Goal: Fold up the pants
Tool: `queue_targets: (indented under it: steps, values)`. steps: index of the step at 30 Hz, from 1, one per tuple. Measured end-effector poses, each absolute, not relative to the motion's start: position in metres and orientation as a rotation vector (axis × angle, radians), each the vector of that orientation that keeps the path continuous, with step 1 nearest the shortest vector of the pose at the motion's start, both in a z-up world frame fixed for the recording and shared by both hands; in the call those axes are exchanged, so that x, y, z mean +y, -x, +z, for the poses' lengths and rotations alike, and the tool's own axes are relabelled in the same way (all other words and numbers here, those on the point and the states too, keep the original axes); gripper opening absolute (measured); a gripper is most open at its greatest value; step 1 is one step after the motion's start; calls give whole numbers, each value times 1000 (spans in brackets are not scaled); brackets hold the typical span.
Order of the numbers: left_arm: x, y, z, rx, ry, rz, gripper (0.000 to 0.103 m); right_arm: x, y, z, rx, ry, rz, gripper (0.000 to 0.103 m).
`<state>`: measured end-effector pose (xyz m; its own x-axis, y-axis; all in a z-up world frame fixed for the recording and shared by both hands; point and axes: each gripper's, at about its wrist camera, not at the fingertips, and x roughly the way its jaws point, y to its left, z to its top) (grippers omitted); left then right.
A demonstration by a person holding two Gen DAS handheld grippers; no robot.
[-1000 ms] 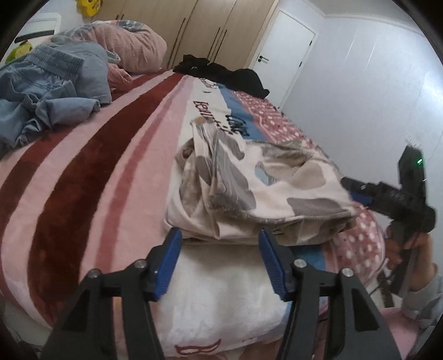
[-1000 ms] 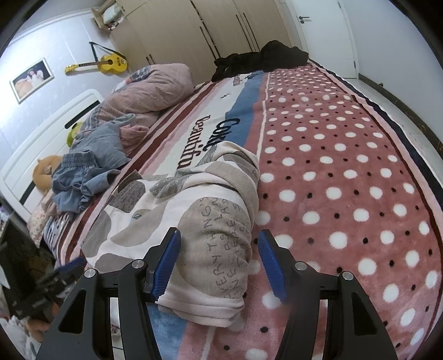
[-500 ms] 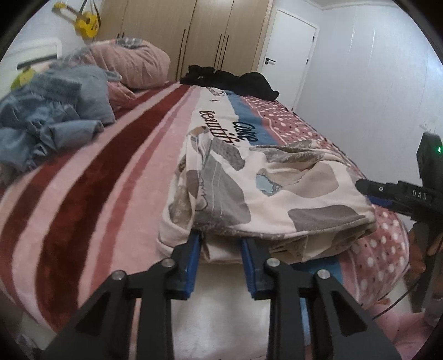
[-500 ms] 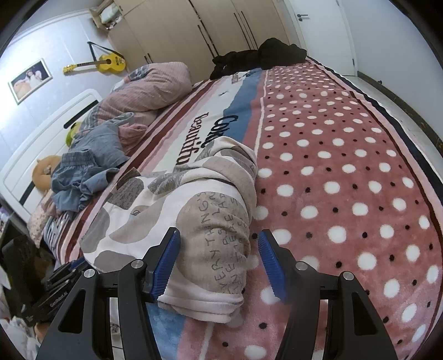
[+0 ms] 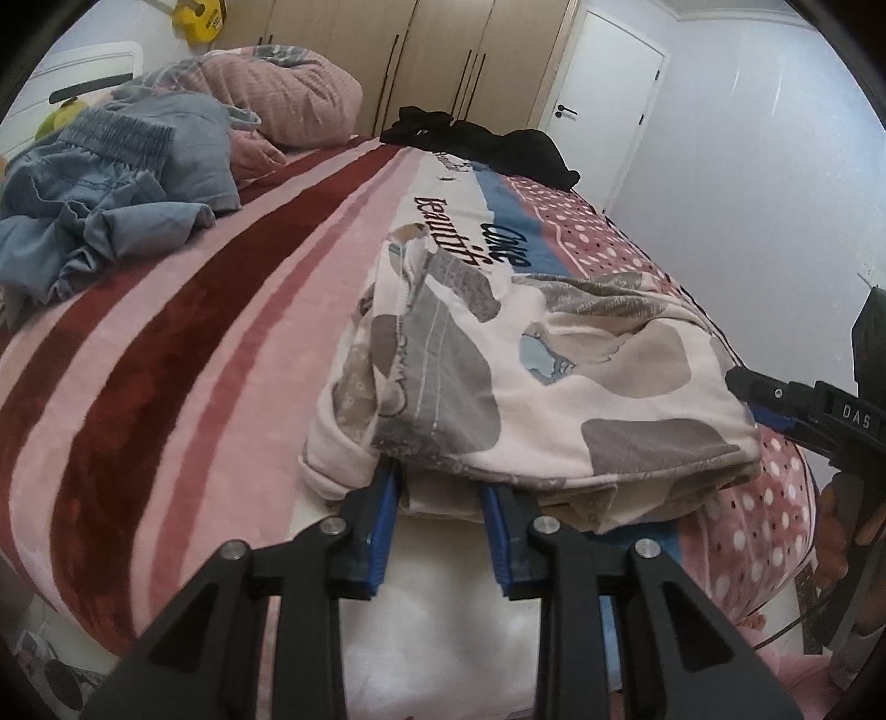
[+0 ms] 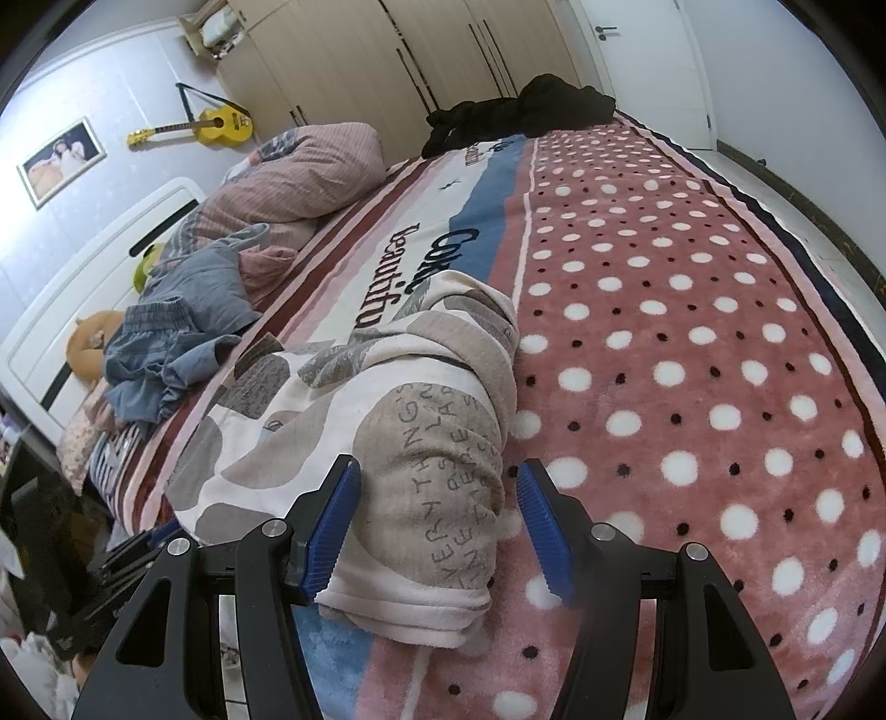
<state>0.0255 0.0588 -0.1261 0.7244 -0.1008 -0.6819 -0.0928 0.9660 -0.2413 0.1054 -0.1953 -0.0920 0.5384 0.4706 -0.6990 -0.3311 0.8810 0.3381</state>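
With the patterned pants (image 5: 531, 376) bunched at the near edge of the bed (image 5: 183, 354), the left gripper (image 5: 437, 493) pinches their hem partly closed while the right gripper (image 6: 437, 520) straddles the other end wide open, gripping nothing, and should close on all layers before lifting evenly.

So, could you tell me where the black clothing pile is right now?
The black clothing pile lies at the blanket's far end, before the wardrobe, right of the pink duvet.

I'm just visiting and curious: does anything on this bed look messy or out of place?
Yes. A crumpled heap of blue denim clothes lies unfolded near the pillow, and a dark garment is bunched at the bed's far end. The patterned pants are folded but lumpy, with uneven edges.
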Motion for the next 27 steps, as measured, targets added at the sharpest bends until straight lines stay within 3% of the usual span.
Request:
queue_targets:
  steps: [3, 6, 22, 27]
  values:
    - [55, -25, -126, 755, 263, -18, 6, -194, -103, -93, 884, -175, 482, 55]
    - [52, -20, -122, 718, 242, -10, 2, -193, -102, -93, 886, -183, 484, 55]
    - [95, -12, -132, 726, 230, 103, 2, -190, -102, -100, 910, -185, 485, 58]
    - [106, -9, -125, 722, 255, 94, 9, -194, -107, -104, 932, -192, 483, 61]
